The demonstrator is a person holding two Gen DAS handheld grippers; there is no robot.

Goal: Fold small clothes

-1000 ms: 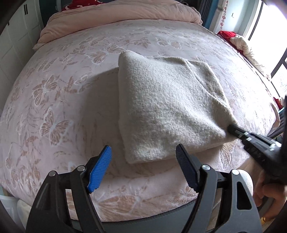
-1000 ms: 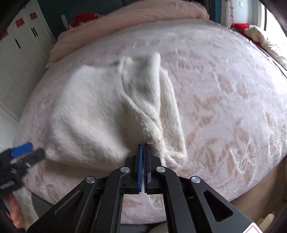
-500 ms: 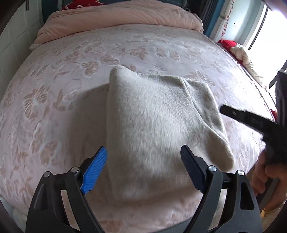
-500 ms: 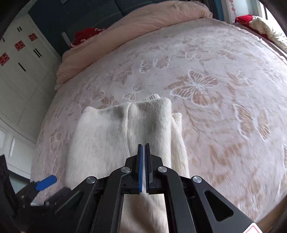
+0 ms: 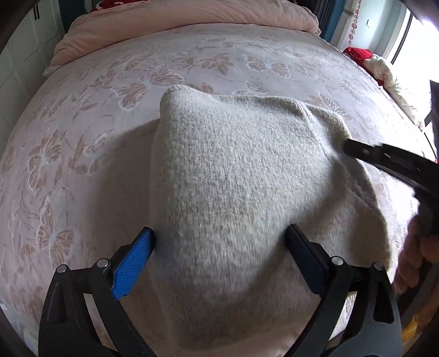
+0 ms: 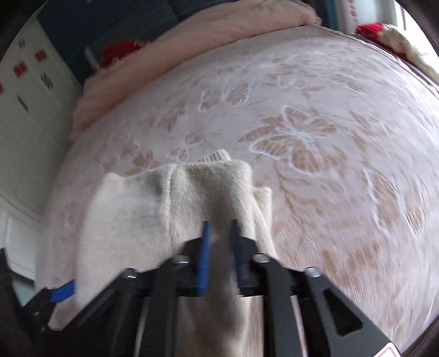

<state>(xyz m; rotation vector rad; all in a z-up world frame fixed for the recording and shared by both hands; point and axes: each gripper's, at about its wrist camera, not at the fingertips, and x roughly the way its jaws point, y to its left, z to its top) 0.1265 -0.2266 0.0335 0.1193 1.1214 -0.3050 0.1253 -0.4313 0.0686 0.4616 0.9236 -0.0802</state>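
Note:
A cream knit garment [image 5: 238,175] lies folded on the pink butterfly bedspread [image 5: 82,153]. My left gripper [image 5: 219,236] hovers over its near part. Its jaws are opening wide, the knit lies below and between them, and the pads do not press on it. My right gripper [image 6: 219,228] is over the garment's [image 6: 153,208] right side. Its jaws are opening and a fold of the cream knit still sits in the gap. In the left wrist view the right gripper's fingertips [image 5: 354,147] rest at the garment's right edge. The right wrist view is blurred.
A pink duvet [image 5: 192,19] is piled along the bed's far end. Red and cream cloth [image 5: 378,63] lies at the far right by the window. White cupboards [image 6: 24,115] stand to the left. A hand [image 5: 414,252] holds the right gripper's handle.
The right gripper carried a fold of the garment further over it, then its shut jaws parted. The left gripper moved in over the garment and its jaws widened.

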